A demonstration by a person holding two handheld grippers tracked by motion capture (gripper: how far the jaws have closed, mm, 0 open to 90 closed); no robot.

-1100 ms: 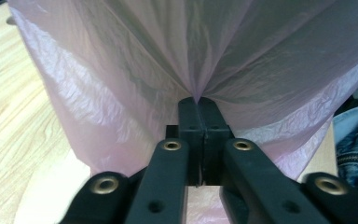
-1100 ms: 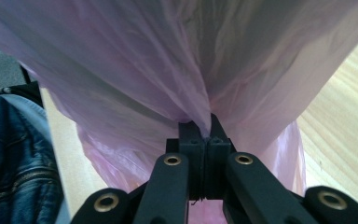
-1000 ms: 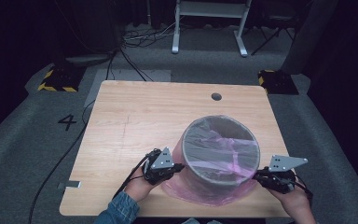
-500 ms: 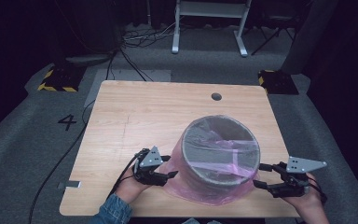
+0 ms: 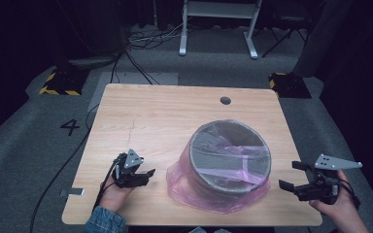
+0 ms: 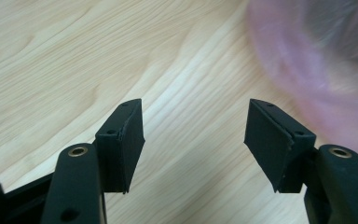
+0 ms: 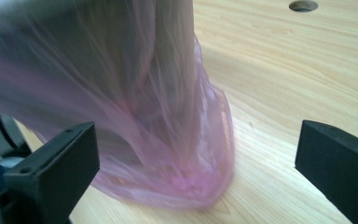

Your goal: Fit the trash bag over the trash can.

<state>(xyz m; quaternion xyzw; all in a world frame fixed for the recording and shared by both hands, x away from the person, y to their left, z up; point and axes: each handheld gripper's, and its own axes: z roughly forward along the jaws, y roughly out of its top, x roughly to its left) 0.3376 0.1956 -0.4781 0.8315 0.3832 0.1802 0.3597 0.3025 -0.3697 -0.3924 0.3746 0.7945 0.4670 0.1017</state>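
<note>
The bin lined with a pink bag is sitting on the desk; the left gripper and right gripper are flanking it, both gaping empty. Next grips probably belong low on the bag's skirt.

table: light wood, centre of frame | bin: round, grey, lower right of centre, lined with pink bag spilling round its base | left gripper: lower left, jaws apart, beside bag | right gripper: lower right edge, jaws apart, clear of bag
</note>
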